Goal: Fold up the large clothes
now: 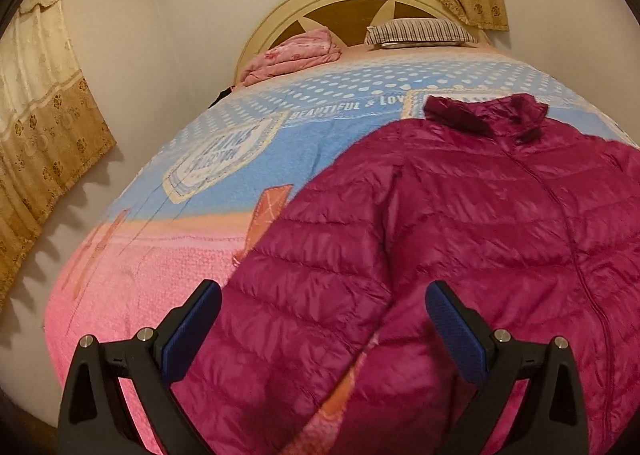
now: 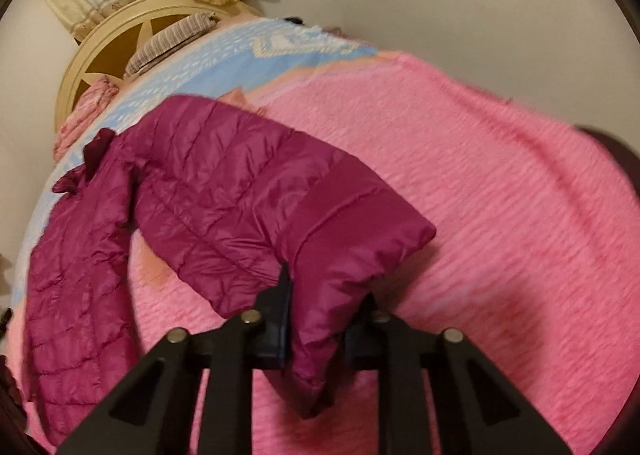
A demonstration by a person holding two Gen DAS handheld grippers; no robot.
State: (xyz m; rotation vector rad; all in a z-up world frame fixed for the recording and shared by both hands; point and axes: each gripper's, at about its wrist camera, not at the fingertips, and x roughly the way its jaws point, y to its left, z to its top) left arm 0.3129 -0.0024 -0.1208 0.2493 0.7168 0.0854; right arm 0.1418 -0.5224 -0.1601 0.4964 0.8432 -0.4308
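A magenta quilted puffer jacket [image 1: 460,223] lies front up on the bed, collar toward the headboard. My left gripper [image 1: 324,331] is open, its blue-padded fingers [image 1: 188,331] spread above the jacket's left sleeve and hem, holding nothing. In the right wrist view the jacket's body [image 2: 76,275] lies at the left and one sleeve [image 2: 248,199] stretches toward me. My right gripper [image 2: 328,299] is shut on that sleeve's cuff end, which is lifted off the bedspread and hangs between the fingers.
The bed carries a pink and blue bedspread [image 1: 152,279] [image 2: 480,195]. A folded pink quilt [image 1: 296,55] and a striped pillow [image 1: 420,33] lie by the cream headboard [image 1: 280,15]. Curtains [image 1: 44,127] hang at left and behind the bed.
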